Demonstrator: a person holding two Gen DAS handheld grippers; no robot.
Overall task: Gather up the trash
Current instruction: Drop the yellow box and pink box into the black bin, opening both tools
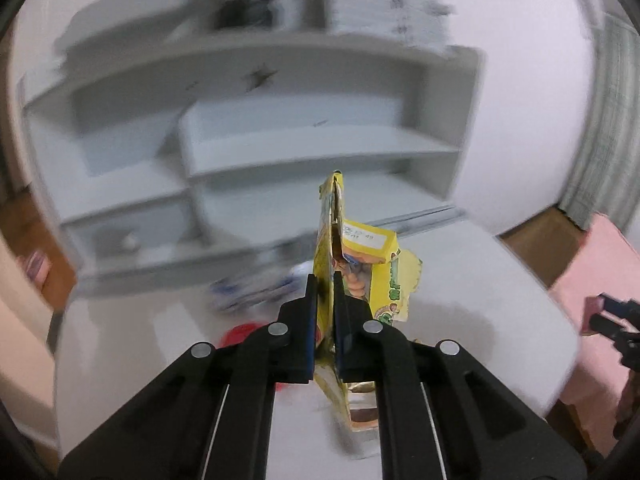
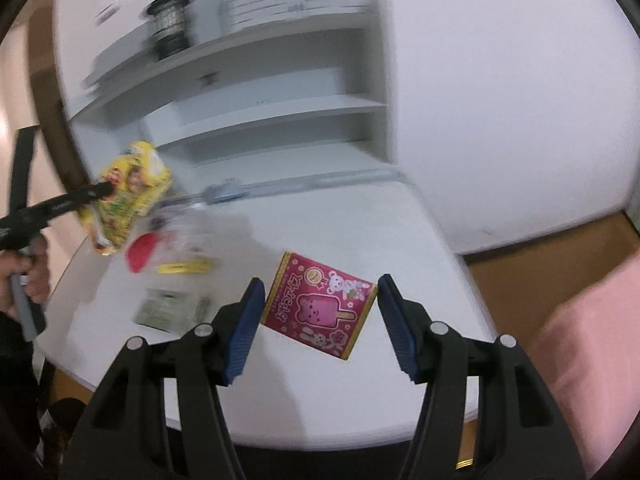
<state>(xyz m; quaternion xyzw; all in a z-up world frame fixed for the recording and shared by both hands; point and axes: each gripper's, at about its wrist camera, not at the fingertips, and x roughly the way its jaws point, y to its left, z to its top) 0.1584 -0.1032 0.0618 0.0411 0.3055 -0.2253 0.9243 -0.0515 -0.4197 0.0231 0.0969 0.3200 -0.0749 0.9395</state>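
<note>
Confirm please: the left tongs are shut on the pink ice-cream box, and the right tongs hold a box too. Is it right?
Not quite. The left tongs are shut on the yellow snack box, as the left wrist view shows. The pink ice-cream box sits between the right tongs, as you said.

Crumpled yellow snack box (image 1: 360, 276) held above the table; pink ice-pop box (image 2: 318, 306) held upright between blue pads.

Ahead of my right gripper (image 2: 320, 322), the white table (image 2: 400, 232) lies bare toward its right edge. Leftward, a red lid (image 2: 141, 251), a yellow strip (image 2: 185, 267) and a green wrapper (image 2: 168, 308) crowd the surface. The shelf unit (image 2: 280, 120) closes the far side; pink upholstery (image 2: 592, 344) flanks the right.
</note>
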